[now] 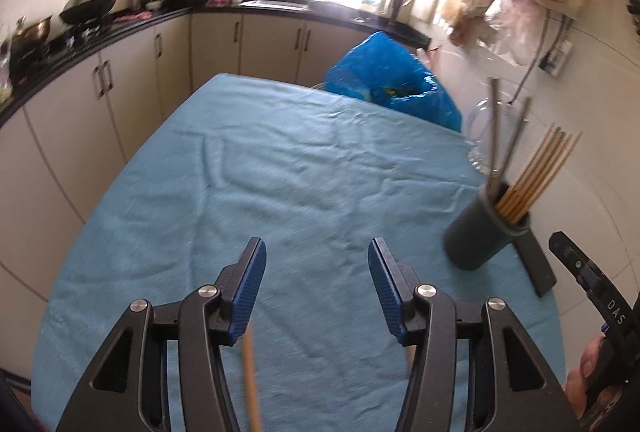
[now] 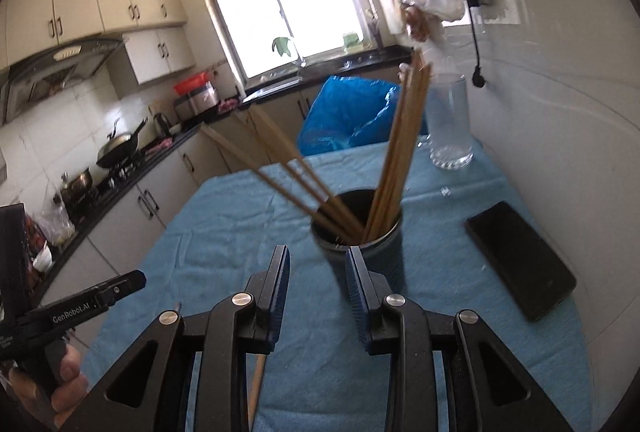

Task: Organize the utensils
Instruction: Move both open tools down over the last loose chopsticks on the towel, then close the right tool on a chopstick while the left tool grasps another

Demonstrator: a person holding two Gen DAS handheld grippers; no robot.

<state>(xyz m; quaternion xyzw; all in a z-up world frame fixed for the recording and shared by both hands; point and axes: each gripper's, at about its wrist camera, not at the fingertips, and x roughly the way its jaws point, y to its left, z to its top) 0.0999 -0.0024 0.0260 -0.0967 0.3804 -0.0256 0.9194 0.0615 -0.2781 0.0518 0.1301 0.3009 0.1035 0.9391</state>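
Note:
A dark round holder (image 1: 482,232) stands at the right of the blue-clothed table (image 1: 280,172), with several wooden chopsticks (image 1: 536,172) and metal ones (image 1: 496,136) in it. In the right wrist view the holder (image 2: 368,232) is just beyond my right gripper (image 2: 318,268), whose jaws are open and empty; the chopsticks (image 2: 400,152) fan out of it. My left gripper (image 1: 316,260) is open and empty above the cloth. A loose wooden chopstick (image 1: 251,384) lies on the cloth below the left gripper, and shows in the right wrist view (image 2: 256,388).
A black phone (image 2: 520,260) lies on the cloth right of the holder. A clear glass vase (image 2: 450,120) stands by the wall. A blue plastic bag (image 1: 392,80) sits at the table's far end. Kitchen counters with a wok (image 1: 92,4) run along the left.

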